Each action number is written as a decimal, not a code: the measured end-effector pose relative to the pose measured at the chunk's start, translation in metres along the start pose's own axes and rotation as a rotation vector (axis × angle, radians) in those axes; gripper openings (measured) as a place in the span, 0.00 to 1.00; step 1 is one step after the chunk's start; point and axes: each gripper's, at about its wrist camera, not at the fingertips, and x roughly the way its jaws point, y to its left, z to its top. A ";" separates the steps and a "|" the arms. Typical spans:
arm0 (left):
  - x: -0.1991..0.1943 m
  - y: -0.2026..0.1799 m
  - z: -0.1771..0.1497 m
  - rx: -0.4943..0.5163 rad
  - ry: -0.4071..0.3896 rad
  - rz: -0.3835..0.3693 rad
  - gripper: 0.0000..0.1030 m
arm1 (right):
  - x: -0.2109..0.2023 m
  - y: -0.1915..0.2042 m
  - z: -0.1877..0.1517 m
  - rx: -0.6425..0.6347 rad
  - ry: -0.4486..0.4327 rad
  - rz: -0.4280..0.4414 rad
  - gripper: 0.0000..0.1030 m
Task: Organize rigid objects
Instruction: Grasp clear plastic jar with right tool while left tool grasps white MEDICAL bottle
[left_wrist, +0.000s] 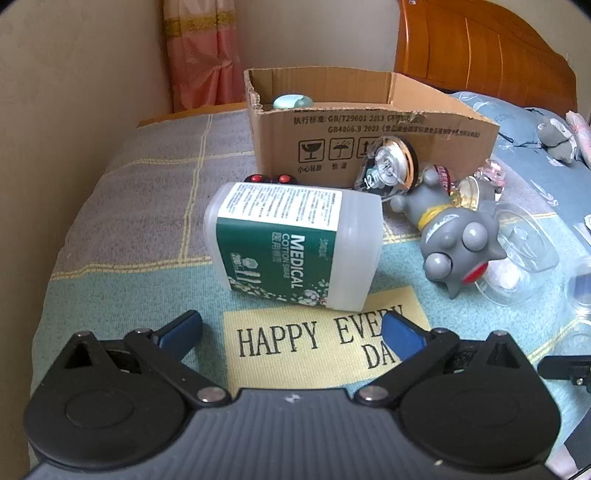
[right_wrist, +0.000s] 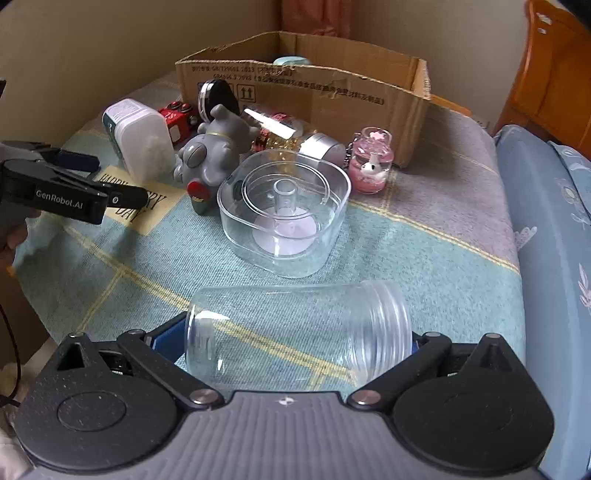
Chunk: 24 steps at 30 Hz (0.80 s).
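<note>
My left gripper (left_wrist: 291, 330) is open and empty, just short of a white medical cotton swab box (left_wrist: 295, 242) lying on the bedspread; that gripper also shows in the right wrist view (right_wrist: 88, 181). My right gripper (right_wrist: 291, 338) has a clear plastic jar (right_wrist: 299, 328) lying sideways between its wide-open fingers; I cannot tell whether they grip it. An open cardboard box (left_wrist: 369, 144) stands at the back, also seen in the right wrist view (right_wrist: 332, 88), with a pale green object (left_wrist: 291, 101) inside.
A grey toy figure (left_wrist: 450, 236), a round shiny case (left_wrist: 391, 166), a red toy car (right_wrist: 179, 118), a clear square container (right_wrist: 284, 214), a gold-filled jar (right_wrist: 291, 136) and a pink keychain jar (right_wrist: 371, 160) crowd the box front. A wooden headboard (left_wrist: 480, 48) is behind.
</note>
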 end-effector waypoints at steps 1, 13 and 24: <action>0.000 0.000 0.000 0.002 -0.004 -0.002 0.99 | -0.001 0.001 -0.002 0.004 -0.007 -0.004 1.00; 0.005 -0.001 0.006 0.018 -0.029 0.021 0.99 | -0.006 0.005 -0.005 0.034 -0.012 -0.029 1.00; 0.002 -0.011 0.017 0.108 -0.103 0.058 0.99 | -0.017 0.012 -0.001 -0.045 -0.010 -0.054 1.00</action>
